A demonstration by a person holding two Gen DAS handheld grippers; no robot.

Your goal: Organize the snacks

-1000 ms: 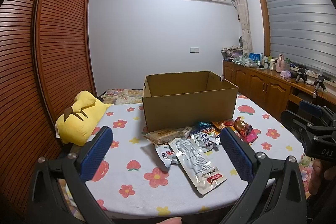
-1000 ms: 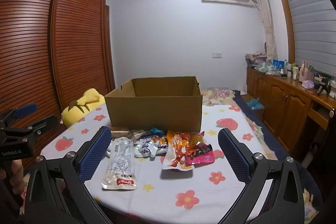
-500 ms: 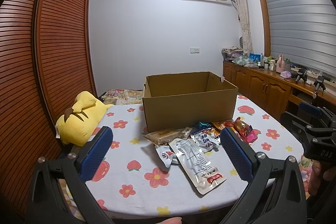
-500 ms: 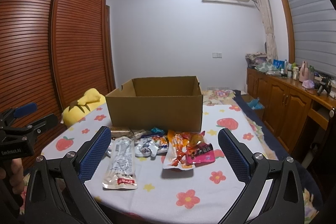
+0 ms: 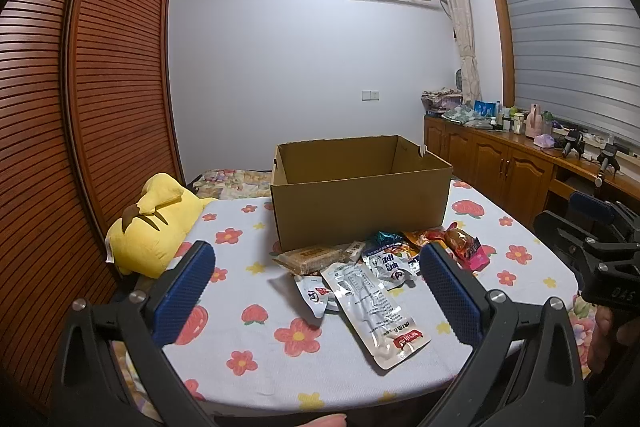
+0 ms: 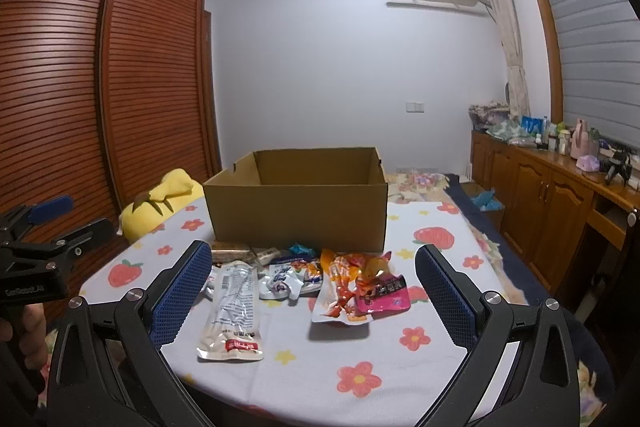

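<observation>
Snacks lie before an open box on the table.
Nothing has moved; left gripper and right gripper keep jaws apart, empty.

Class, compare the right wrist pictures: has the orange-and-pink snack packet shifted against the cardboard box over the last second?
No. The orange-and-pink snack packet lies at the same spot before the cardboard box, apart from it; only the view drifted slightly.

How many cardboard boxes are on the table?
1. The cardboard box sits open on the flowery table, just behind the snack packets. Nothing shows another box hidden behind it.
</observation>
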